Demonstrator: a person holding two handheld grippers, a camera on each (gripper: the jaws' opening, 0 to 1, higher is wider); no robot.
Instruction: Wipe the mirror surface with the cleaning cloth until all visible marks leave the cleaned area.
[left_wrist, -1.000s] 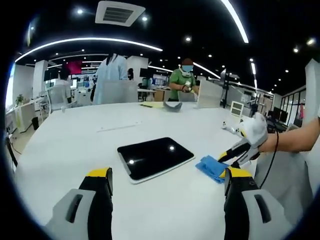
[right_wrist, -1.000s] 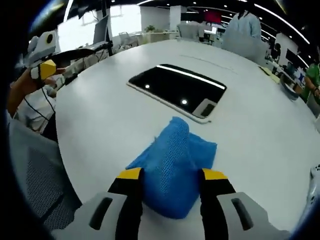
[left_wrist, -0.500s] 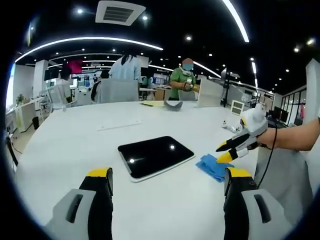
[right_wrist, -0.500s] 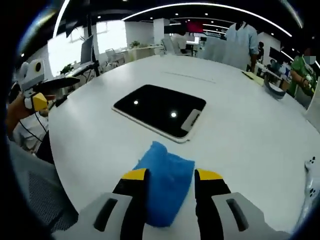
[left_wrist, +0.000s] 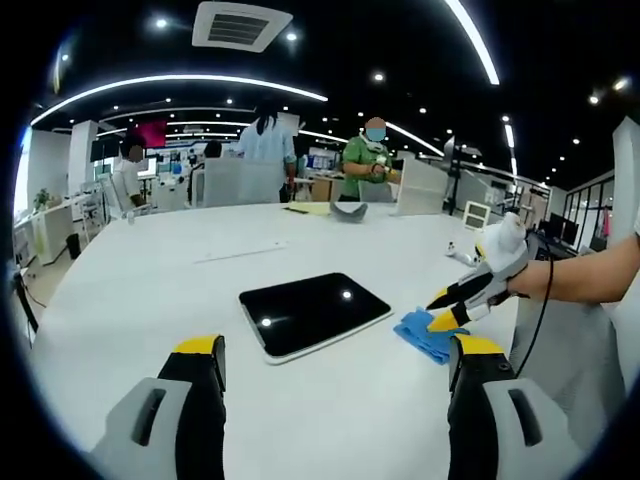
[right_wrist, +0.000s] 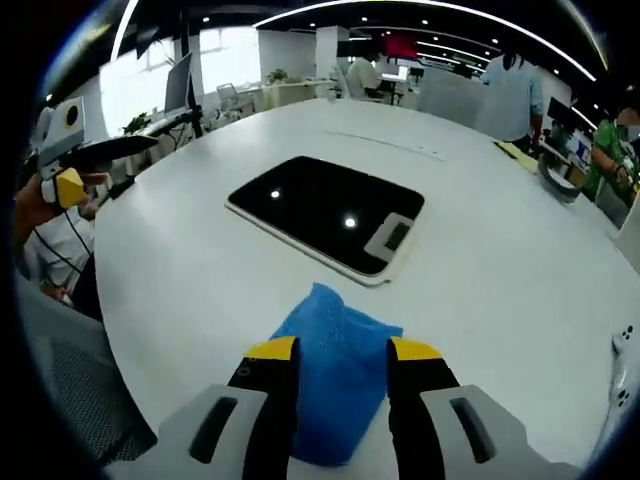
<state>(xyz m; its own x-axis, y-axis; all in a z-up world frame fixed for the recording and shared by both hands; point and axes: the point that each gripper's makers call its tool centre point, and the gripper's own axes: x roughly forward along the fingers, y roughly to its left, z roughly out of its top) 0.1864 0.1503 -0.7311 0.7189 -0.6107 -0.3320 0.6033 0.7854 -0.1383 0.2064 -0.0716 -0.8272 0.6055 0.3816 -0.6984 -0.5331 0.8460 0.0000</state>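
We are at the pick-up step; no wiping has begun. The cleaning cloth (right_wrist: 335, 375) lies crumpled on the white table (right_wrist: 190, 270), close to the table's near edge in the right gripper view and just beside the mirror (right_wrist: 325, 213), not touching it.

The right claw (right_wrist: 341, 352) straddles the cloth, its yellow-tipped jaws standing apart on either side of the blue bundle. We cannot tell whether the tips already press the fabric or rest on the table. In the left gripper view the same claw (left_wrist: 445, 309) angles down at the cloth (left_wrist: 428, 335) from the right side.

The left claw (left_wrist: 335, 350) hangs wide, holding nothing, above the table's near edge, well back from the mirror (left_wrist: 314, 315).

The mirror lies flat toward the table's middle, dark, reflecting ceiling lights as bright dots. A pale tab sits at one corner.

Our judgement of the next move: close the right claw on a good fold of cloth, lift, carry it across to the mirror and press down for strokes. The left claw may need to steady the mirror's edge.

Hard to make out: any marks on the glass. The reflections mask them, so we cannot judge how dirty it is. The cloth's near part is hidden between the right jaws.
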